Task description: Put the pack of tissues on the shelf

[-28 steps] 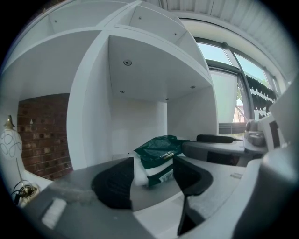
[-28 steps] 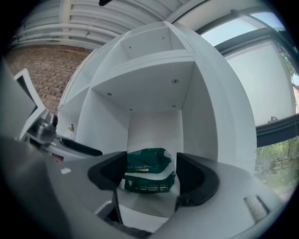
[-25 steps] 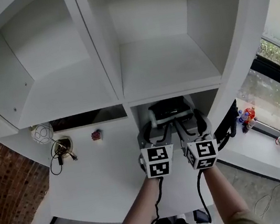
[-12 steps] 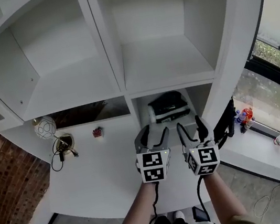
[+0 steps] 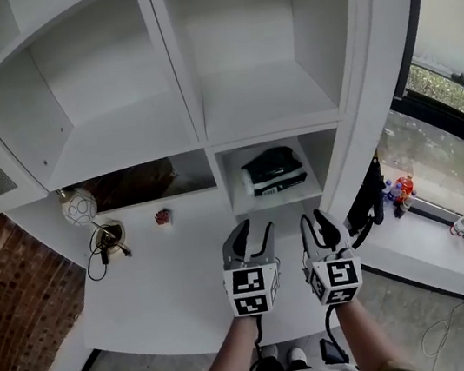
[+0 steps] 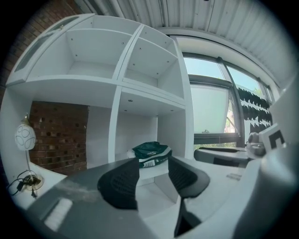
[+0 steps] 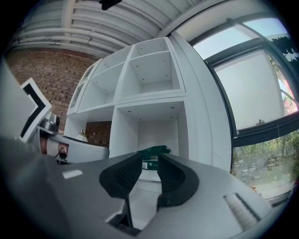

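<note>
Pack of tissues (image 5: 274, 170) lies in shelf's (image 5: 267, 104) low right compartment. Left gripper (image 5: 252, 230), right gripper (image 5: 314, 220) near table's (image 5: 163, 297) front edge; both jaws closing, nothing between them.

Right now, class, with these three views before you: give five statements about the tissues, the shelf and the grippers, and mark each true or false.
1. The tissues lie in a low compartment of the shelf. True.
2. The left gripper holds the tissues. False: nothing is between its jaws, which are closing.
3. The right gripper is empty. True; its jaws are closing on nothing.
4. The tissues are in a red pack. False: it is dark green and white.
5. A small red thing sits on the table. True.
</note>
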A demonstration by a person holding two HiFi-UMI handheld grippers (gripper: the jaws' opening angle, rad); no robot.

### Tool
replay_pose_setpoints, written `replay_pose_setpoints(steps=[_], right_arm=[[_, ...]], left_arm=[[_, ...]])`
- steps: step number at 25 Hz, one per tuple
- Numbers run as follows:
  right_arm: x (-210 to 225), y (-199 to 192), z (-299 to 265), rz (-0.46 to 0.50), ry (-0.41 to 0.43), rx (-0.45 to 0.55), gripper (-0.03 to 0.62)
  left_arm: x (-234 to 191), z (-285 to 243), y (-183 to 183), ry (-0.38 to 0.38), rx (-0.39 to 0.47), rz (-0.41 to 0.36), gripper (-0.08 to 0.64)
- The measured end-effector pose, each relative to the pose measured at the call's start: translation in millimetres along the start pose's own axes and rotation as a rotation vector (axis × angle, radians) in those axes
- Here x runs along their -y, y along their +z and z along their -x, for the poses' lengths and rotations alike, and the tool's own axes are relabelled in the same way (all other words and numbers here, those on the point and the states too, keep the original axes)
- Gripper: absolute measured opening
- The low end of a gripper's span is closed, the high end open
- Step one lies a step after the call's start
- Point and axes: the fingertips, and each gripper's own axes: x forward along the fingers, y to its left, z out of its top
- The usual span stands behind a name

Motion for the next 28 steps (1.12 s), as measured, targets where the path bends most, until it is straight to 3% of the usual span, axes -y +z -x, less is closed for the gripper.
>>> replay_pose_setpoints(steps=[7,17,23,28], right_arm=[[-2.7,3.7,30.8,-0.004,-0.021,0.012,0.058],[-5.0,3.1,64.1,0.006,-0.035,0.006,0.035],[-1.2,3.5,77.3,-0.001,-0.045,0.011,0.021],[-1.2,3.4,84.6,-0.006,-0.038,0.01,0.005]], left_arm=[[10.9,31.1,-1.2,0.019,0.03,-0.009,0.122],[20.5,63.6,-5.9,0.017,0.039,-0.032,0.079],[21.7,76.4,-7.6,0.042,0.054,-0.053,0.013],[18.6,82.4,-10.0,0.066,0.06,-0.075,0.008]])
